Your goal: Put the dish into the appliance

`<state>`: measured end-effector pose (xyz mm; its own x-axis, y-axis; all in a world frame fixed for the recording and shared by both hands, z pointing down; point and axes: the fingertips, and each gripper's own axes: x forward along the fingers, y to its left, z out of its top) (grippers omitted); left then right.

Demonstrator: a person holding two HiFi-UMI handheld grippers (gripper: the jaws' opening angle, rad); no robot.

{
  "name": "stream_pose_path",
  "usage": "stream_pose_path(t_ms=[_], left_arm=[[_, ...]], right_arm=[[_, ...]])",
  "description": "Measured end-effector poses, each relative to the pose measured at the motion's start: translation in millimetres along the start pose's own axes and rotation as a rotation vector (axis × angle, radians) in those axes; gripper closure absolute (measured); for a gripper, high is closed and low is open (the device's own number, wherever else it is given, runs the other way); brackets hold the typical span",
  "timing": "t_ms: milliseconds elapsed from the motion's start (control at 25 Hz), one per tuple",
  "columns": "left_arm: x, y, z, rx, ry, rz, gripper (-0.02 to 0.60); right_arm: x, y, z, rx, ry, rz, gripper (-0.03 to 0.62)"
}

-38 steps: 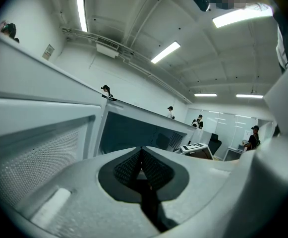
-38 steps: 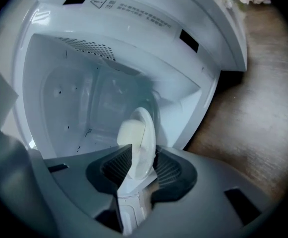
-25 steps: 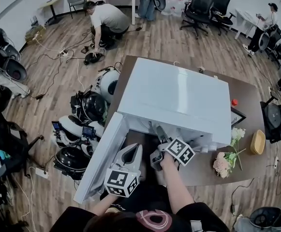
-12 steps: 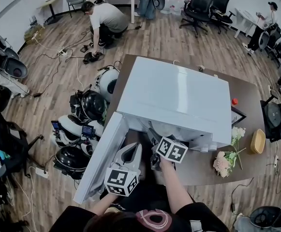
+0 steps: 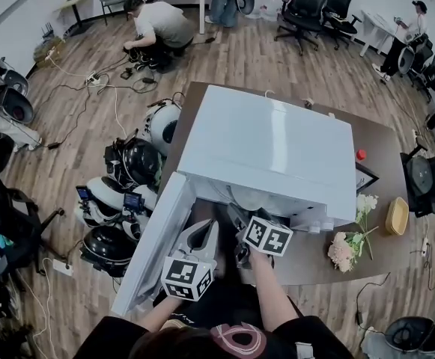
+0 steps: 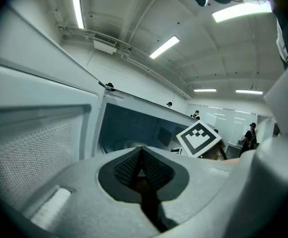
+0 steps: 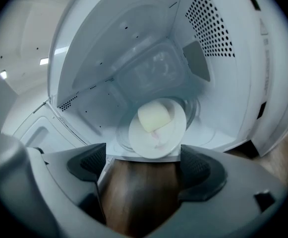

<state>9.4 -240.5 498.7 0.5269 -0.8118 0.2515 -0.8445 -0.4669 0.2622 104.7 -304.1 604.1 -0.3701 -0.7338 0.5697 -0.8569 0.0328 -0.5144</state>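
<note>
White-walled and wide open, the microwave oven point(image 5: 269, 144) on a brown wooden table point(image 5: 374, 163) holds the dish point(image 7: 157, 128). It is a small white plate carrying a pale yellow lump of food point(image 7: 155, 116), and it sits on the glass turntable point(image 7: 192, 109) inside the cavity. The right gripper point(image 7: 143, 165) hovers at the mouth of the oven, jaws spread wide and empty. Only bare tabletop shows between its pads, and the plate lies clear beyond their tips. The left gripper point(image 6: 142, 155) waits beside the swung-out door point(image 5: 153, 241), its jaws pressed together on nothing. By the look of it, the placing step is complete and the release made. The next move would call for drawing the right gripper straight back out of the opening without clipping the plate's rim. Then the door needs swinging shut, a push the left gripper looks well placed to give.
</note>
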Motion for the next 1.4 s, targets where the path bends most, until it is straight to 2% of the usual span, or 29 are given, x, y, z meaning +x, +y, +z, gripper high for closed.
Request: stream_pose_path(t_ms=[440,720,880,1000,1200,1400], left_arm=[[-3.6,-8.9,-5.8,-0.005,-0.005,-0.045,0.575],[-9.9,-21.7,-19.4,0.006,0.01,-0.098,0.575],[-16.4,-30.3,-27.2,0.007,0.005,-0.143,0.575],[-22.3,-33.7,-39.2,0.029,0.037,-0.144,0.575],[-31.7,-33.7,-54.8,0.048,0.075,-0.13,0.574],[-42.1,-38.2,-59.7,0.065,0.083,-0.139,0.574]], right_arm=[[-44.6,2.2,-2.7,0.059,-0.097,0.107,0.134],[-85.4,-1.2,-15.4,0.036,-0.151,0.109,0.137],[-106.8,-1.8,-23.2,-0.01,-0.185,0.078,0.188],[-119.9,-2.7,-31.5,-0.051,-0.196,0.039,0.244],[-130.3,14.4,-46.9,-0.062,-0.2,0.102,0.349],[-138.5,16.7,-52.3,-0.154,-0.231,0.012,0.453]])
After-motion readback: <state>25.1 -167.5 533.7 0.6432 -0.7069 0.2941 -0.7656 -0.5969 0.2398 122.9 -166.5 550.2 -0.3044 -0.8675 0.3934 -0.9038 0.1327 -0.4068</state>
